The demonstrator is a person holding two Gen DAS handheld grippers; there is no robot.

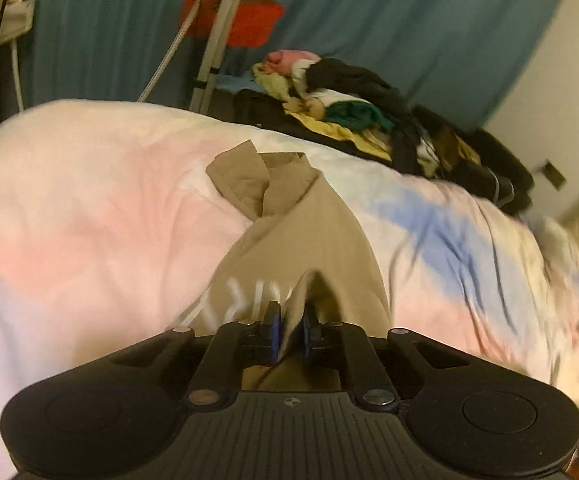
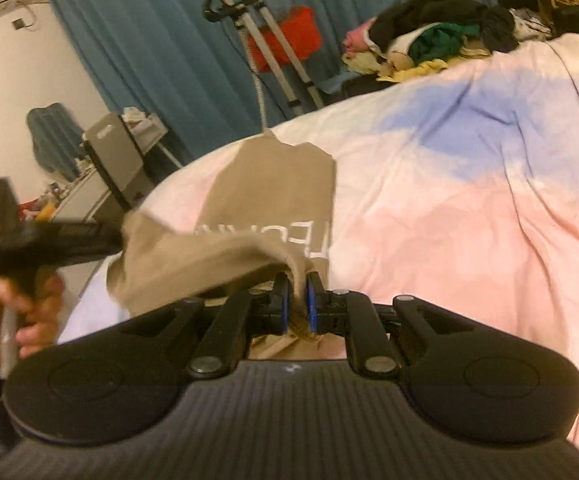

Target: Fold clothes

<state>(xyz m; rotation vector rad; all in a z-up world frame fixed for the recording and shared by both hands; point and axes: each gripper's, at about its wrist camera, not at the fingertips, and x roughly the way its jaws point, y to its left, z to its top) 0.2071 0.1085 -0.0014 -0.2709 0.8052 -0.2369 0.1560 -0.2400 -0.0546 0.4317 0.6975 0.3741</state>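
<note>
Right wrist: tan shirt (image 2: 273, 192) hem pinched in right gripper (image 2: 298, 300), ahead on bed (image 2: 469, 220).

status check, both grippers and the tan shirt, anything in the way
Left gripper shut on tan shirt edge. Right gripper shut on same shirt, near edge lifted off the bedspread. Clothes pile at far side, clear of the fold.

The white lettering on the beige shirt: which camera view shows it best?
The right wrist view. There the white lettering runs across the flat part of the beige shirt, though a lifted fold hides its lower edge. In the left wrist view only a few blurred strokes show, just beyond the left gripper.
</note>
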